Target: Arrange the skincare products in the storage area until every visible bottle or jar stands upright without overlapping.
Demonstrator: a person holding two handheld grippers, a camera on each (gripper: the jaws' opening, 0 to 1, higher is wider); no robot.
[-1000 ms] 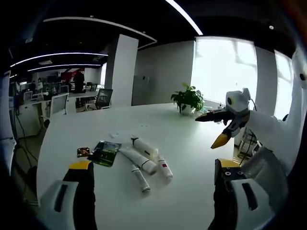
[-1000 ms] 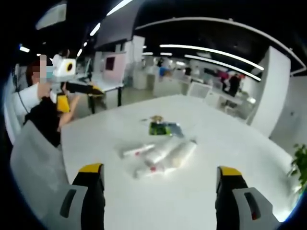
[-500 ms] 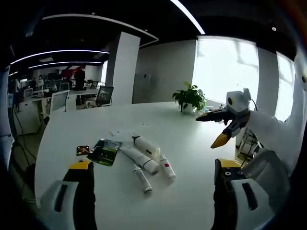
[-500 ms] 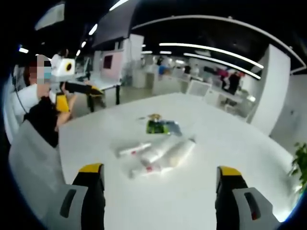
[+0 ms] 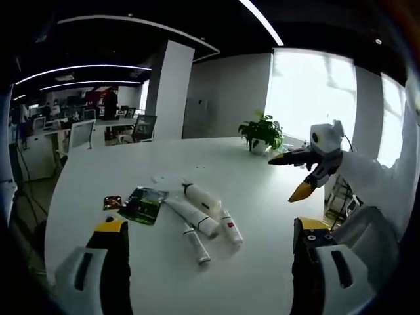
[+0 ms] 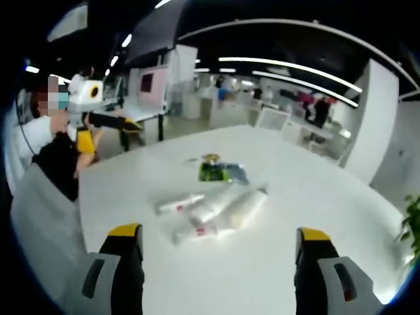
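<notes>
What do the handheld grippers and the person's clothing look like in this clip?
Each gripper, left gripper and right gripper, has two black jaws with yellow tips on light grey bodies. The person wears a white sleeve and a dark vest.

No lettering can be read anywhere. The white tubes (image 5: 200, 220) lying on the table (image 5: 262, 197) carry small red and dark marks, too blurred to make out, and the green printed packet (image 5: 143, 205) just beside them shows colour but no legible words.
</notes>
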